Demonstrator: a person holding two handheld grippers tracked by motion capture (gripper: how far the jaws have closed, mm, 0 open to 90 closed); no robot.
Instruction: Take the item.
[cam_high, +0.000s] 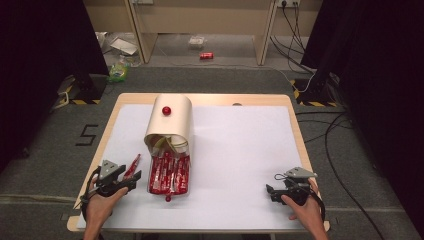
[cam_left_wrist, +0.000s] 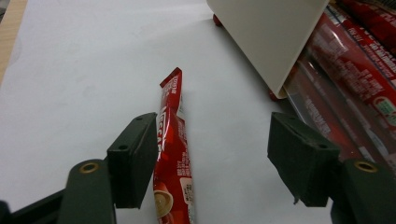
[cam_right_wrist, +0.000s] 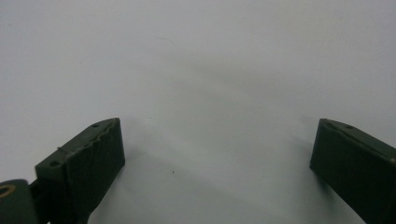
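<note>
A single red coffee sachet (cam_left_wrist: 173, 154) lies flat on the white sheet (cam_high: 235, 150), just left of a cream container (cam_high: 170, 122) that has a red knob (cam_high: 166, 110) on top. My left gripper (cam_high: 131, 176) hovers low over that sachet (cam_high: 133, 166) with its jaws open. In the left gripper view the sachet runs along the inner side of the left pad, and the gap of the left gripper (cam_left_wrist: 212, 140) is otherwise bare. My right gripper (cam_high: 272, 192) rests at the front right, open, and between the jaws of the right gripper (cam_right_wrist: 219, 149) is only white sheet.
Several red sachets (cam_high: 169, 174) lie packed in a clear tray that sticks out of the container's front. The cream container wall (cam_left_wrist: 266, 37) and the packed sachets (cam_left_wrist: 345, 79) stand close on the right in the left gripper view. The wooden table edge (cam_high: 300, 130) frames the sheet.
</note>
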